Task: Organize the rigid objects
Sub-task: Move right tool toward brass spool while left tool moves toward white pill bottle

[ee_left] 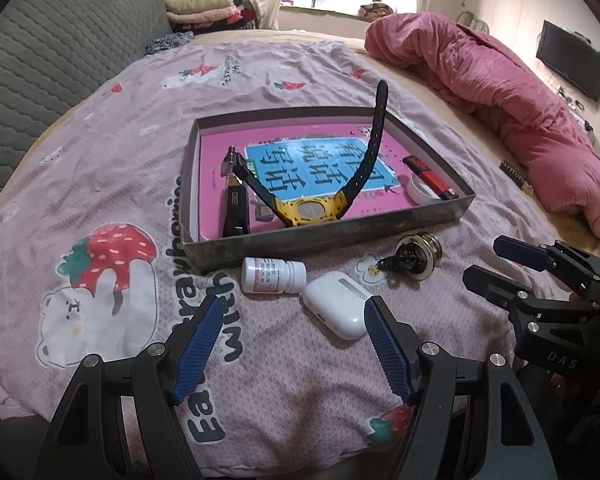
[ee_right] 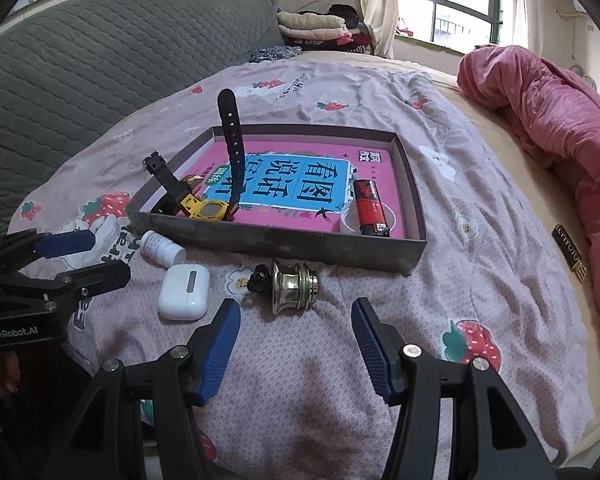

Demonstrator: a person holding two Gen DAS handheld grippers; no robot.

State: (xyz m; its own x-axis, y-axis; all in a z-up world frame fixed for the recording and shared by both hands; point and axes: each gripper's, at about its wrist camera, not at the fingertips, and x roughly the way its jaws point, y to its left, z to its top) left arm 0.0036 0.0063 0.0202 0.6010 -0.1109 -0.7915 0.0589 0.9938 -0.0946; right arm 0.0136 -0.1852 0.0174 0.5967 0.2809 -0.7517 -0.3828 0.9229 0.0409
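both grippers open, empty: left gripper (ee_left: 294,310) near earbud case (ee_left: 337,307) and pill bottle (ee_left: 273,276), right gripper (ee_right: 296,314) near brass knob (ee_right: 295,286), all outside tray (ee_left: 320,240). risk: soft bedsheet (ee_left: 112,160) lets smooth case slip, bottle roll.

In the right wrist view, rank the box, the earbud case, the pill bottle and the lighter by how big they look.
1. Box, by far the largest.
2. Earbud case.
3. Pill bottle and lighter: they look alike, and the lighter lies farther from the camera, so I won't rank them.
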